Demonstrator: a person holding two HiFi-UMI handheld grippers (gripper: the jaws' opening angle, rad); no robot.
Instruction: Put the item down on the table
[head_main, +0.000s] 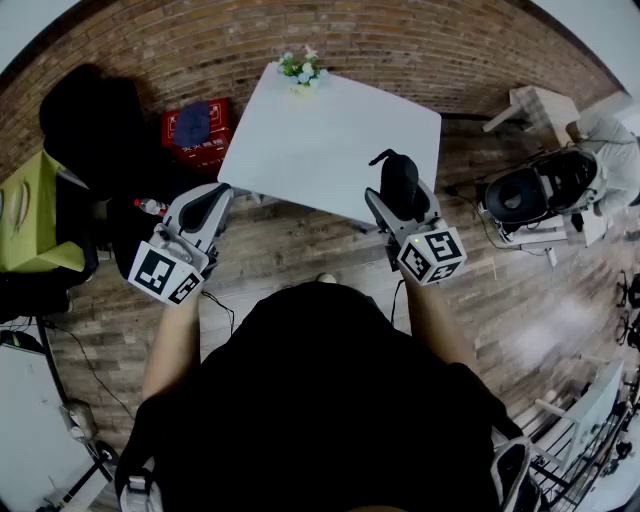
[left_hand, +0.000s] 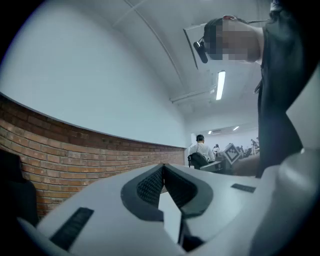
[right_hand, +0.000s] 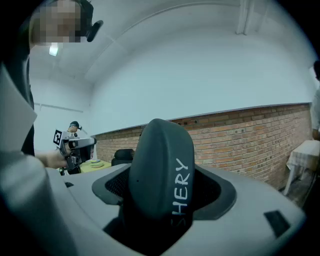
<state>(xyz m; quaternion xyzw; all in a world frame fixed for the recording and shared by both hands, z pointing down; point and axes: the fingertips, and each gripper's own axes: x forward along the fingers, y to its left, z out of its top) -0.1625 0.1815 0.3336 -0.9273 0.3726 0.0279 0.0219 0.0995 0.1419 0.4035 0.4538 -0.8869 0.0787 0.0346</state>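
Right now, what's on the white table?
Only a small flower pot, at the far edge of the table. The right gripper, shut on a dark item, covers the near right corner.

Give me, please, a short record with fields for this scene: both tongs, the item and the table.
left tongs: shut, nothing between them
right tongs: shut on the dark item, held in the air
dark item: rounded, white lettering on its side
table: white, with a flower pot at its far edge
task: item not yet set down
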